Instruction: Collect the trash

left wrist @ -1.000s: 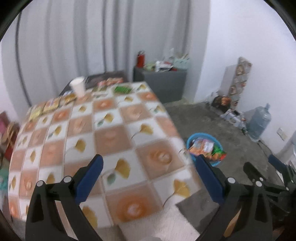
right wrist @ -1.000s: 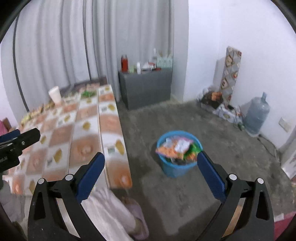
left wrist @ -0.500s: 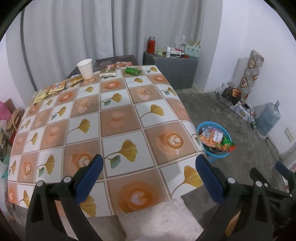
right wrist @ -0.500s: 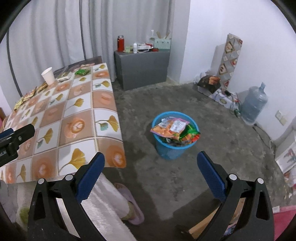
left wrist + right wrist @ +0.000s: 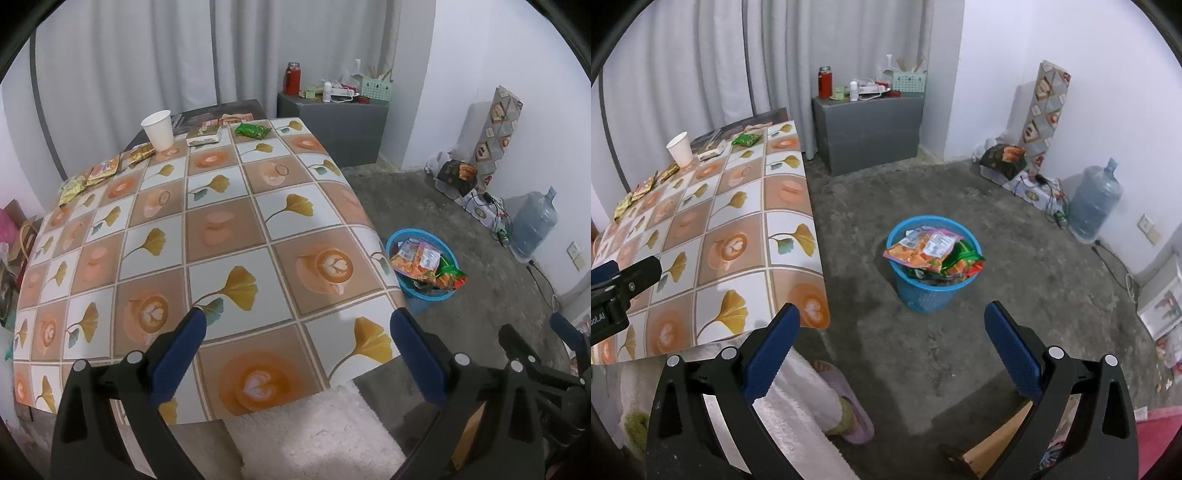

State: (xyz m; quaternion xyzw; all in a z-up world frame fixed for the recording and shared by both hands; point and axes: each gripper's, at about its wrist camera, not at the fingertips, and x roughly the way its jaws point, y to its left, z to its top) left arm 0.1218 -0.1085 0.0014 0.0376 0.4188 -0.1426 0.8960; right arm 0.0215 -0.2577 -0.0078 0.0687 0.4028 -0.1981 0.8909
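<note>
Both the left gripper (image 5: 295,343) and right gripper (image 5: 892,339) gape empty; glossy tablecloth (image 5: 229,236) overhangs rough concrete floor (image 5: 1015,295) beside round blue mesh bin (image 5: 932,291).

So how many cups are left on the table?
1: a white paper cup standing upright at the far end of the table, beside snack packets. No other shows.
</note>
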